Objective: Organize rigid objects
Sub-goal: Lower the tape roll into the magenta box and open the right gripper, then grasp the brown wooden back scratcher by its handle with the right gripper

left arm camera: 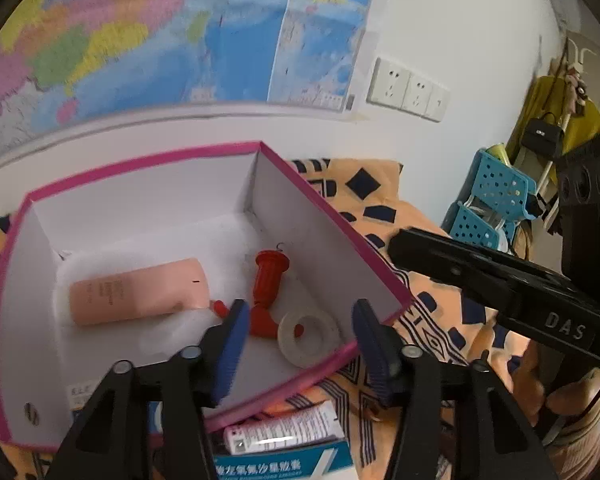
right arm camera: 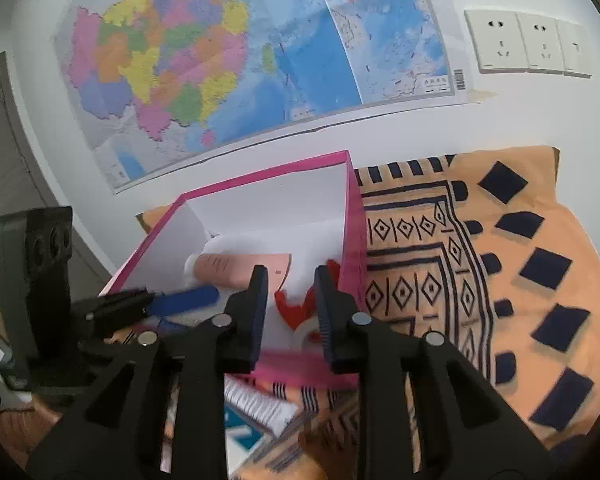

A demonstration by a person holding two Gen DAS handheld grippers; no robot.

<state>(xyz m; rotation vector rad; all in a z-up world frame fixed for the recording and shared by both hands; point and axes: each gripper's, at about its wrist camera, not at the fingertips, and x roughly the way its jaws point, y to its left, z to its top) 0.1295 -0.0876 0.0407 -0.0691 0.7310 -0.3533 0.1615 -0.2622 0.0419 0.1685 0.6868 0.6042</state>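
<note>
A lived-in room at home — a big coloured wall map (right arm camera: 204, 72) above white wall sockets (right arm camera: 528, 42), an orange patterned cloth (right arm camera: 500, 280) spread out, a handbag (left arm camera: 544, 136) and yellow garment (left arm camera: 540, 96) hanging nearby

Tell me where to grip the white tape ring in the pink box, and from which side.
Probably from above, across one side of the white tape ring: one finger into the centre hole, the other outside. It lies flat on the floor of the pink box, so its band is hard to pinch sideways. Choose the far side: the near box wall and corner crowd the rest, and the red toy sits just left.
</note>
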